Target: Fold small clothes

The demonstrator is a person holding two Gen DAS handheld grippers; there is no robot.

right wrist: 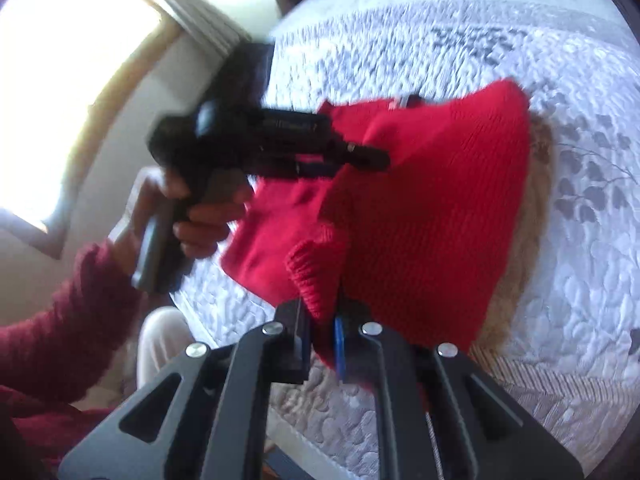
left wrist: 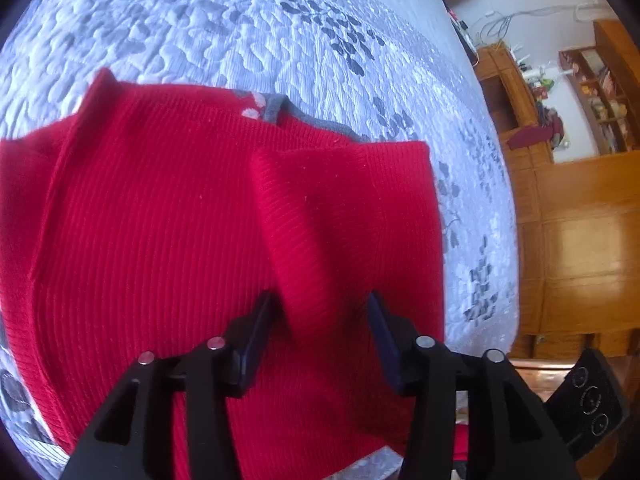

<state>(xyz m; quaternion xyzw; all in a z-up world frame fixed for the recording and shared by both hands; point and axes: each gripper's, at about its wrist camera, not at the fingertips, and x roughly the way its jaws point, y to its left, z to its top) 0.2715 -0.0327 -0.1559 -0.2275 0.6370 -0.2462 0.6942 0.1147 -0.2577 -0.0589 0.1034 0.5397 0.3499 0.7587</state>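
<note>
Red sweater (right wrist: 432, 208) cuff, blurred, seemingly pinched in right hand-held gripper (right wrist: 322, 334); left hand-held gripper (left wrist: 320, 316) released.

The left gripper (left wrist: 320, 304) hangs with its fingers (left wrist: 256, 336) apart either side of a raised fold of the red sweater (left wrist: 152, 220) on the quilted bed (left wrist: 240, 20).

Ribbed red knit sweater (left wrist: 160, 208), quilted matt bedspread (left wrist: 224, 28), glossy wooden cabinets (left wrist: 576, 224), matt black plastic claw (left wrist: 320, 320)
</note>
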